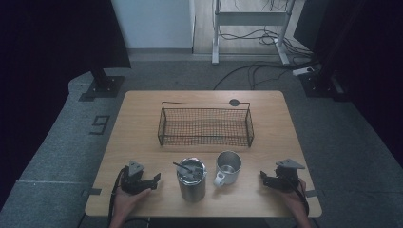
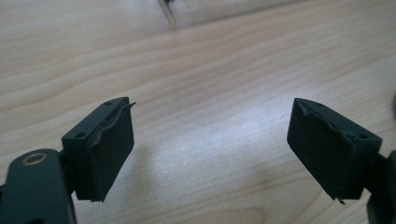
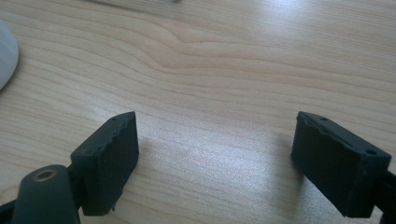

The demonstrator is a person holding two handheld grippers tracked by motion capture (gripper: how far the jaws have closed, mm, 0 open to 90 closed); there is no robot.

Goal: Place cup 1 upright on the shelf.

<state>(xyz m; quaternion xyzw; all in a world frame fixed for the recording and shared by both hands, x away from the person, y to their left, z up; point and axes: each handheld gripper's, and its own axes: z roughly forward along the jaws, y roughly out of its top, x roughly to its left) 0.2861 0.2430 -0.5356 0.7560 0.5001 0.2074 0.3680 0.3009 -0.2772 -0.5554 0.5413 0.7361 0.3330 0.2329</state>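
A steel tumbler [image 1: 191, 179] with a dark lid and straw stands near the table's front edge. Right of it sits a white mug [image 1: 227, 167] with its handle toward the front left. Behind both lies a black wire basket [image 1: 205, 124] with nothing in it. My left gripper [image 1: 154, 179] rests low on the table left of the tumbler, open, with bare wood between its jaws [image 2: 210, 149]. My right gripper [image 1: 263, 178] rests right of the mug, open too, over bare wood [image 3: 215, 154]. The mug's white edge [image 3: 7, 56] shows at far left in the right gripper view.
The wooden table [image 1: 142, 118] has a small dark round disc [image 1: 234, 102] at its back edge. Grey carpet surrounds it, with cables [image 1: 256, 71] and a desk frame [image 1: 247, 19] beyond and dark stands at both sides.
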